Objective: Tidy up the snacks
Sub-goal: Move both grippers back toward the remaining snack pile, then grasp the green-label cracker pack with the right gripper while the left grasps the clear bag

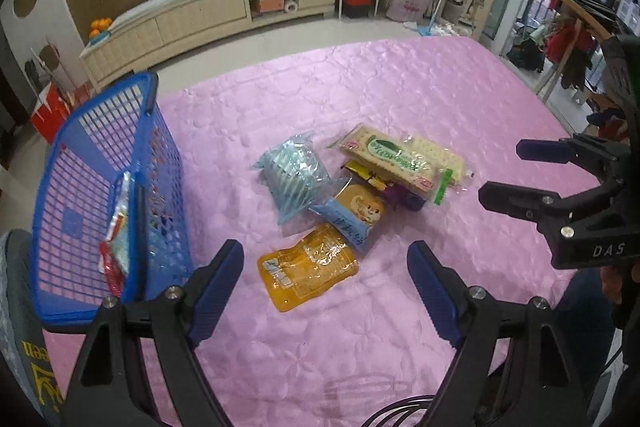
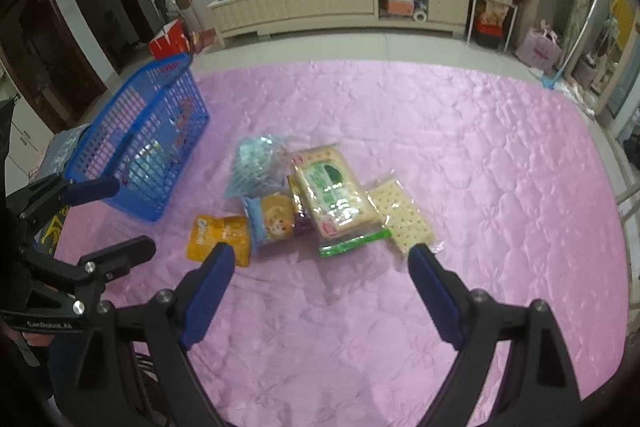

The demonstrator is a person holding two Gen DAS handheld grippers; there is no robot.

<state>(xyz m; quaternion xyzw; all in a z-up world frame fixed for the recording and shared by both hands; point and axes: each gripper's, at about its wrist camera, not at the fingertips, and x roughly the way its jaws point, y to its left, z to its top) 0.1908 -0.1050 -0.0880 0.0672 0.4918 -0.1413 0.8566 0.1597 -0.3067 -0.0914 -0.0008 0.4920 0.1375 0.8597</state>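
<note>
A pile of snacks lies mid-cover: an orange pouch (image 1: 308, 269) (image 2: 218, 237), a blue cartoon pack (image 1: 352, 215) (image 2: 272, 221), a pale blue bag (image 1: 290, 173) (image 2: 256, 167) and a green-labelled cracker pack (image 1: 400, 157) (image 2: 334, 191). A blue basket (image 1: 52, 163) (image 2: 132, 99) stands left of them with a red-and-white packet (image 1: 116, 239) inside. My left gripper (image 1: 326, 255) (image 2: 130, 217) hangs open just short of the orange pouch, nothing between its fingers. My right gripper (image 2: 322, 253) (image 1: 502, 171) is open and empty too, near the crackers' front edge.
The snacks rest on a pink quilted cover (image 1: 400, 87). A grey cushion with yellow lettering (image 1: 20, 307) lies beside the basket. A cream low cabinet (image 1: 200, 11) lines the far wall, a red box (image 1: 48, 111) sits on the floor, and a black cable (image 1: 400, 411) loops below my left gripper.
</note>
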